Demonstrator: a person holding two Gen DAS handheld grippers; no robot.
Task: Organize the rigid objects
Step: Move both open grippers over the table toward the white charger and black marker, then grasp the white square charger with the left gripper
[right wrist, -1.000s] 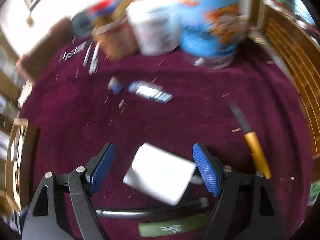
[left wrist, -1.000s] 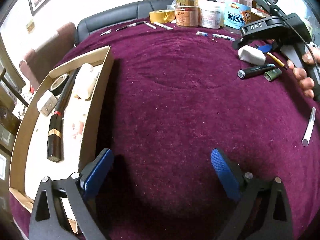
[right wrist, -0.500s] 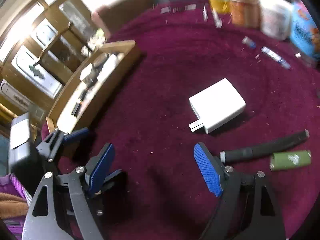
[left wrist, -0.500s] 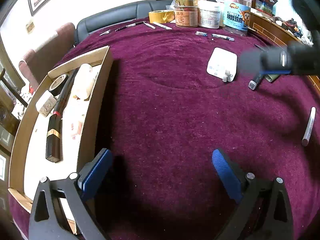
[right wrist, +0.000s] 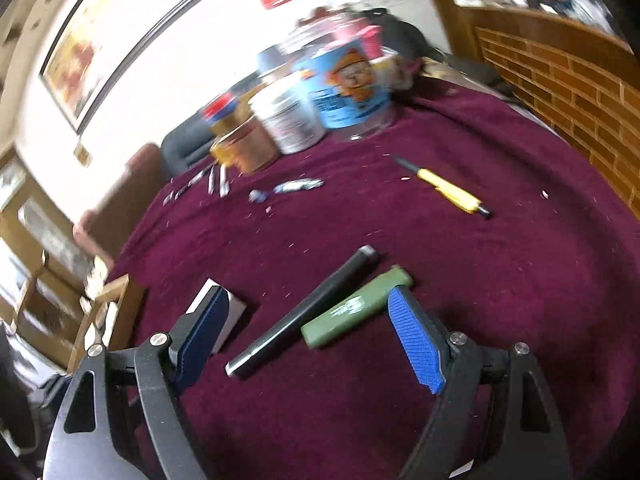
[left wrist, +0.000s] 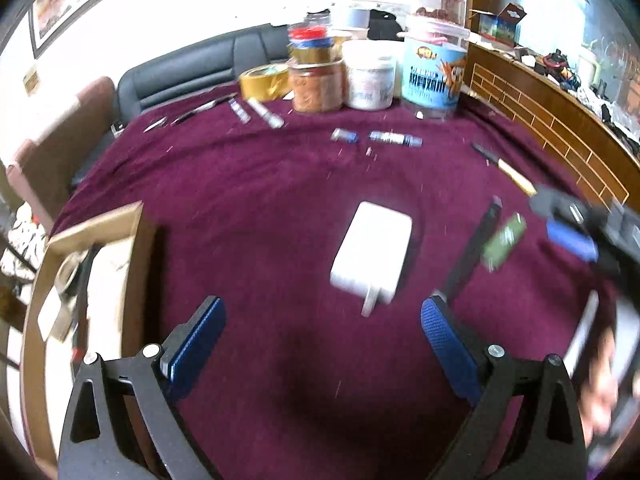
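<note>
Since half a second ago the left gripper (left wrist: 322, 334) has swung toward the white charger (left wrist: 373, 253), which now lies just ahead of its wide-open, empty jaws with its prongs pointing back at them. Meanwhile the right gripper (right wrist: 308, 336) has turned from the charger to the black pen (right wrist: 304, 312) and the green lighter (right wrist: 356, 307), which lie side by side between its spread jaws; nothing is held. From the right wrist view the charger (right wrist: 236, 310) shows only partly behind the left finger. Both views are blurred. On the maroon desk (left wrist: 280, 200) the wooden tray (left wrist: 132, 240) sits at the left edge with a tape roll and other items inside. Jars (left wrist: 434, 76) stand at the far edge, a yellow utility knife (right wrist: 448, 192) lies well beyond the lighter, and small batteries (left wrist: 394, 138) rest near the jars.
</note>
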